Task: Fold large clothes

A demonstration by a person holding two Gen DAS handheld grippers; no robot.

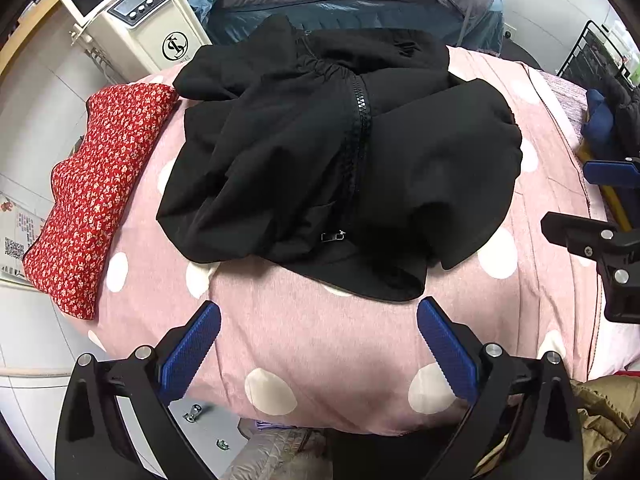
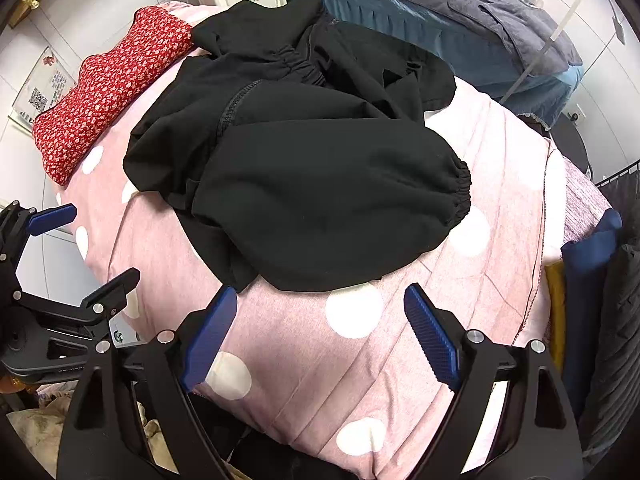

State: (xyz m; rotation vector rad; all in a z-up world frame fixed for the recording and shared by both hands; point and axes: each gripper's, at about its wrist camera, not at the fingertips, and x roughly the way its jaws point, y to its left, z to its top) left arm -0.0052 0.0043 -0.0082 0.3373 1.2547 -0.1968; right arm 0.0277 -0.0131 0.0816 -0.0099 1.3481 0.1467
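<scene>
Bright, even light (fisheye-bent edges), sharp focus.

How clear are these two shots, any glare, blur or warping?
Left wrist view: sharp and evenly lit, but the black jacket loses fold detail and the fisheye bulges the pink quilt. Right wrist view: same bulge, and the white wall is nearly blown out.

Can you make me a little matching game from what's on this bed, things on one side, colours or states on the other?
Things:
1. jacket
2. pillow
3. bedspread
4. left gripper

Descriptions:
A. pink with white dots
B. jaws apart, holding nothing
C. black, crumpled, zipper showing
D. red with small flowers

Pairs: 1-C, 2-D, 3-A, 4-B
</scene>
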